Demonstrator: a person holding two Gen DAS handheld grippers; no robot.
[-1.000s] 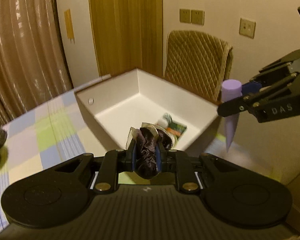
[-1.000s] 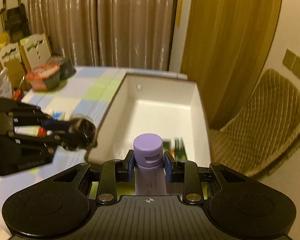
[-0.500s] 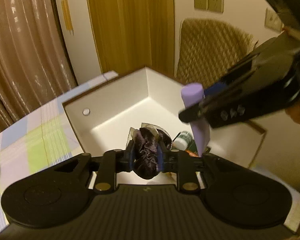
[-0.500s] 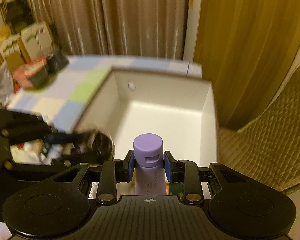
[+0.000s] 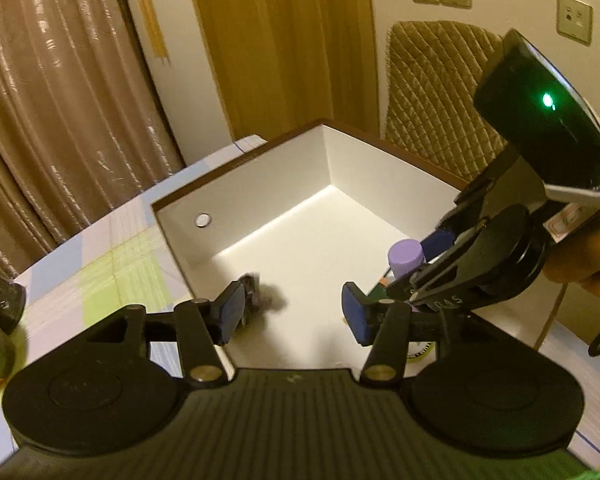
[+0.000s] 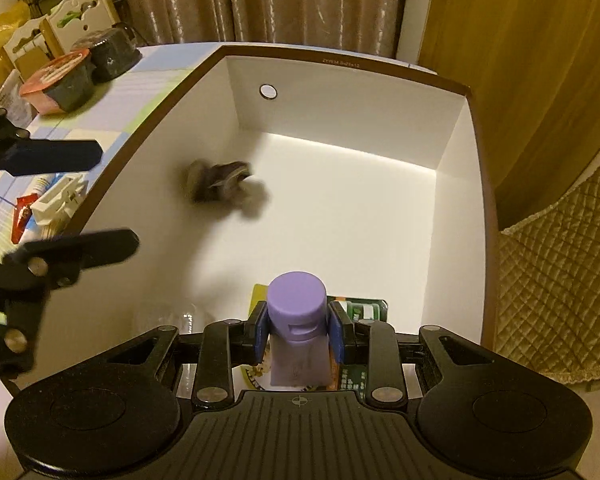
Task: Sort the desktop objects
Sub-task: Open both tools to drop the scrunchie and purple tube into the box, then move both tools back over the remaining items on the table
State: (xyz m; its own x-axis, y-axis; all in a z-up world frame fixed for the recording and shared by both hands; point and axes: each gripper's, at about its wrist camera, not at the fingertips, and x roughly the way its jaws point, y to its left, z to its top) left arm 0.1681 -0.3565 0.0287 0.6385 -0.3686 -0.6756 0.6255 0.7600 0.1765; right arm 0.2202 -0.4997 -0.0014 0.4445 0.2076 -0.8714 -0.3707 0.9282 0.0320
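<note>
The left gripper is spread wide above the white box; the blurred dark packet is seen inside. The purple bottle is clamped by the right gripper.

The left tongs gape wide and empty; the right tongs are clamped tight.

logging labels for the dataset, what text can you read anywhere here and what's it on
"DAS", seen upside down, only partly legible: on the right gripper.
Small print on the white box rim: too small to read.
Print on the purple bottle and the green packet under it: too blurred to read.
</note>
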